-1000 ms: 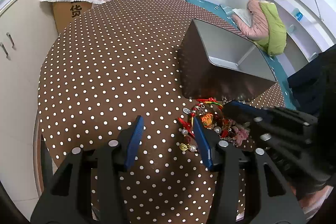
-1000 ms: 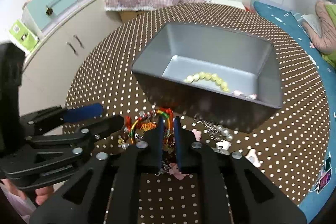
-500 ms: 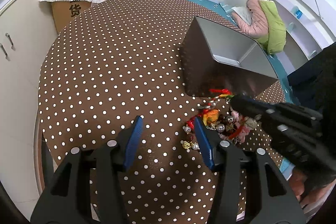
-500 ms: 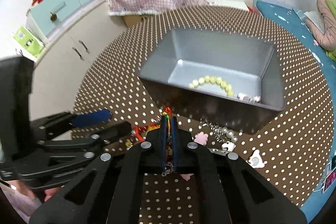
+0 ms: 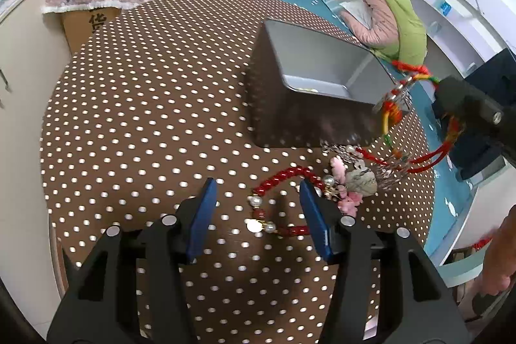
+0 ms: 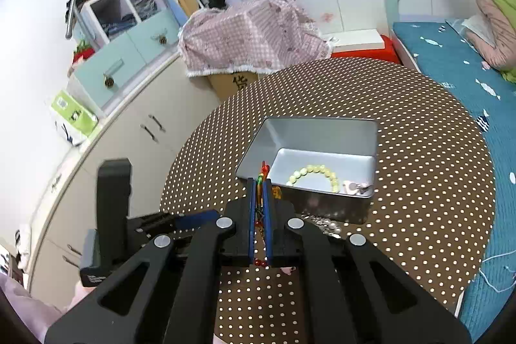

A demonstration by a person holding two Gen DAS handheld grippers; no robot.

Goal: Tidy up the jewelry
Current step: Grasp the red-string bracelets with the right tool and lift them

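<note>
A grey metal box (image 5: 322,79) stands on the round brown polka-dot table (image 5: 145,92). In the right wrist view the box (image 6: 322,131) holds a pale yellow bead bracelet (image 6: 314,174) and a small silver piece (image 6: 356,186). My right gripper (image 6: 258,182) is shut on a red and multicoloured cord bracelet (image 5: 395,105) and holds it in the air beside the box's near corner. My left gripper (image 5: 256,187) is open, low over a red bead bracelet (image 5: 280,179) with pearls. Pink flower pieces and a grey charm (image 5: 359,178) lie to its right.
A teal bed (image 6: 451,70) with pink and green bedding (image 5: 393,18) lies beyond the table's right side. A cardboard box under a pink checked cloth (image 6: 251,31) stands behind the table. White cabinets (image 6: 135,131) run along the left.
My right gripper has lifted the cord bracelet up off the pile and toward the box. The red bead bracelet now lies uncovered between my left fingers.
</note>
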